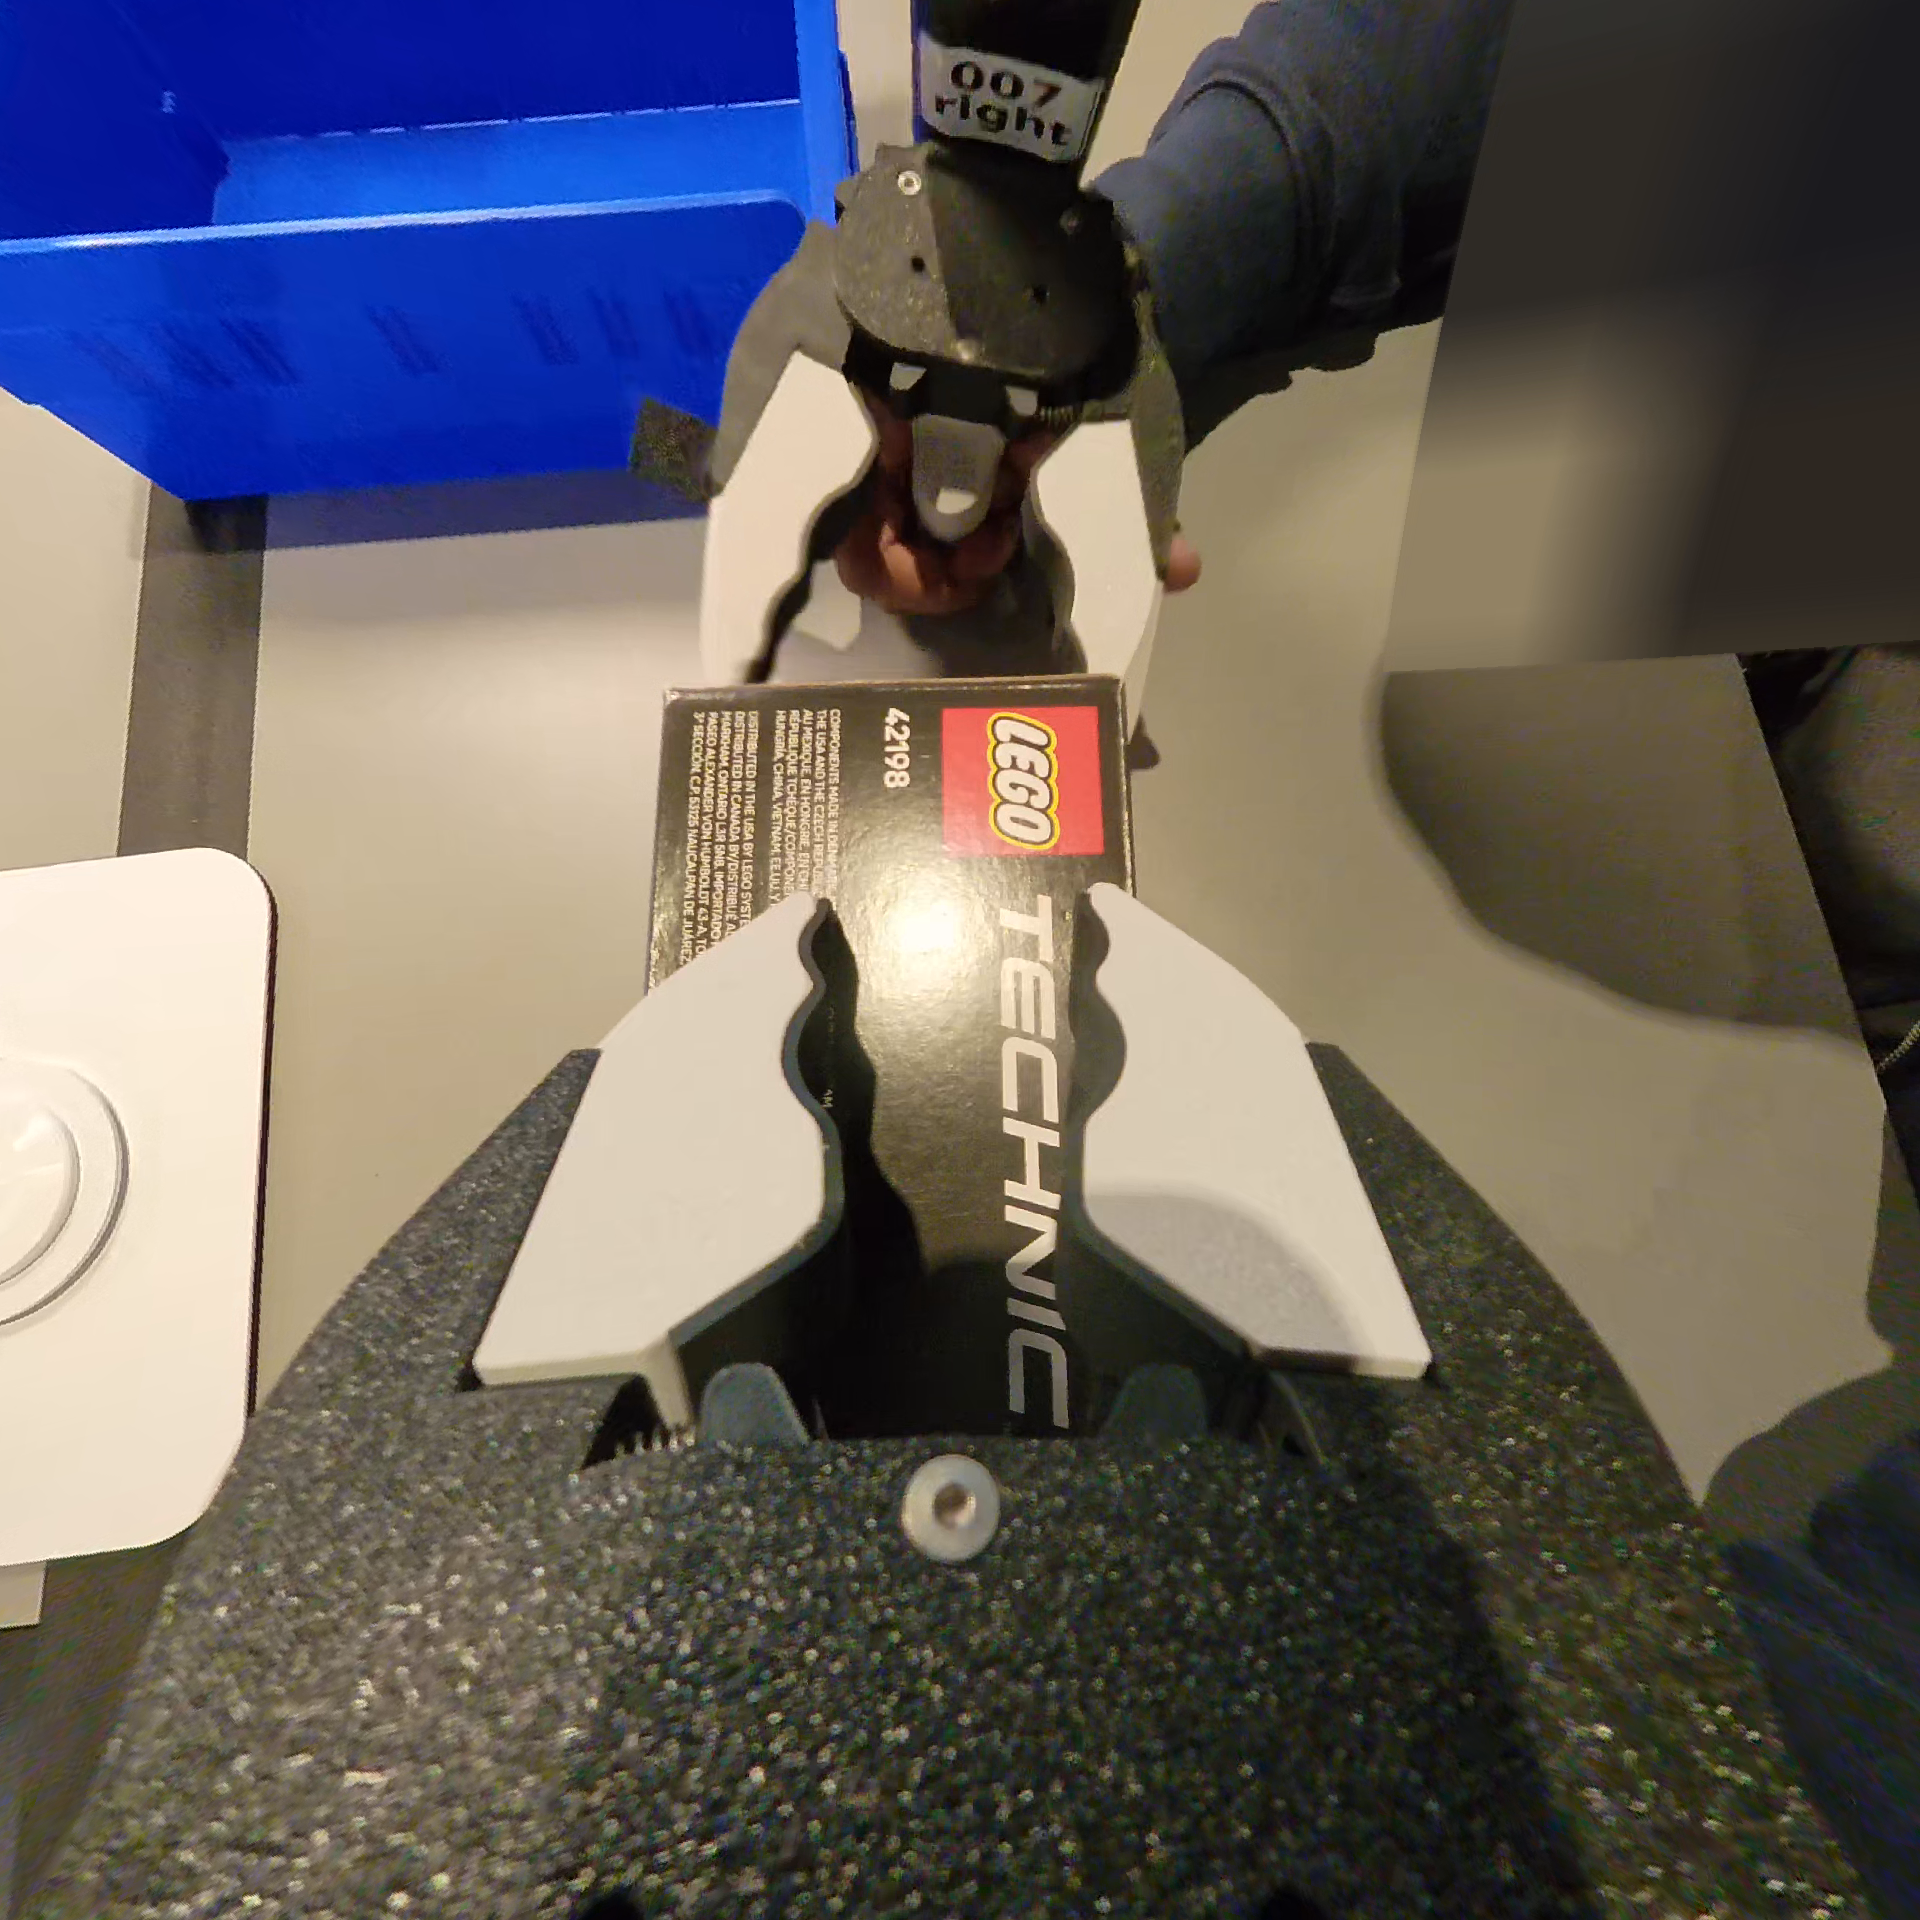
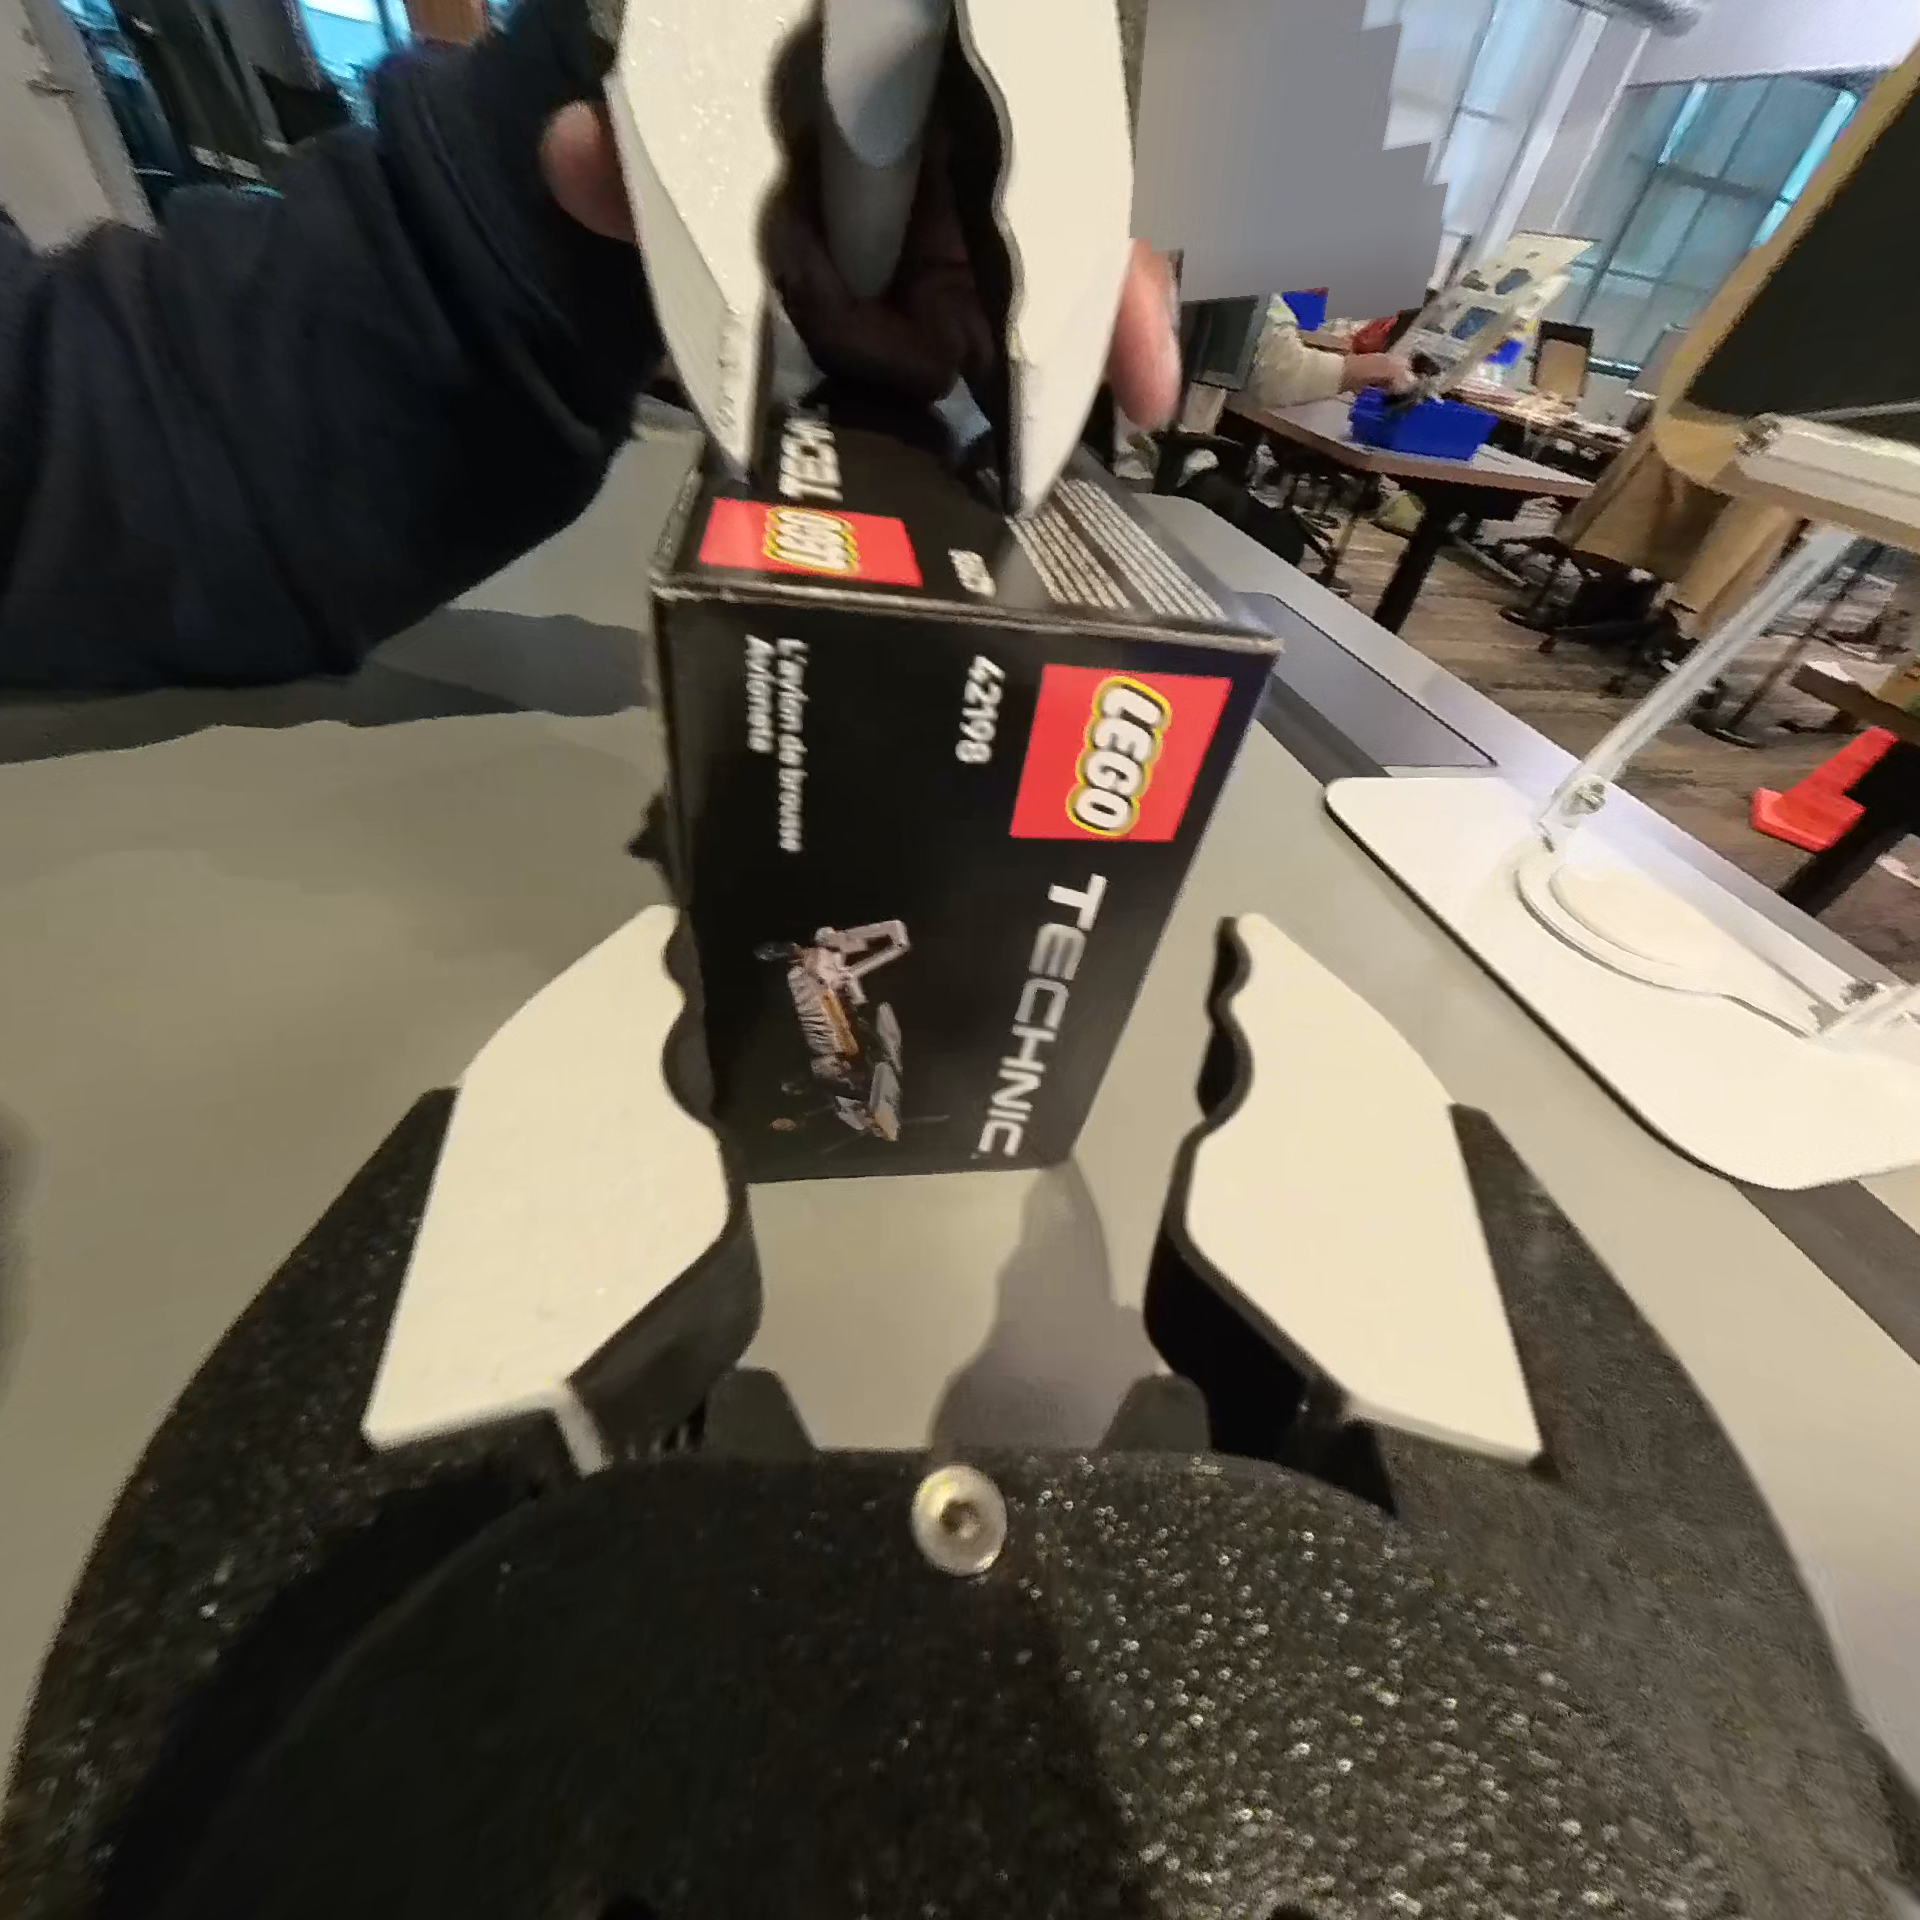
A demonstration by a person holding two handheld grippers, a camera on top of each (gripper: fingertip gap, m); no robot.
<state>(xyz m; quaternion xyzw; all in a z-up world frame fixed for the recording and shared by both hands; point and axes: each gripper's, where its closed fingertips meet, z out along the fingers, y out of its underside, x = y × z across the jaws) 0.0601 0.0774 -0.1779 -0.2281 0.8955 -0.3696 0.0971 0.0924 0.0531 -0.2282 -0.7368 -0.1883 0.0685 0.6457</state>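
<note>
A black toy-set box with a red logo stands upright on the grey table. My left gripper comes down from above, and its white fingertips rest on the box's top face, jaws apart. It is not clamped on the sides. My right gripper is open and low over the table, with one finger on each side of the box's lower part. Its left finger is very close to the box edge. It also shows beyond the box in the left wrist view, held by a hand in a dark sleeve.
A blue plastic bin stands on the table beyond the box. A white flat base carrying a clear acrylic stand lies beside the box and also shows in the left wrist view. Other tables and chairs are far off. The grippers' ends are close to 8 centimeters from one another.
</note>
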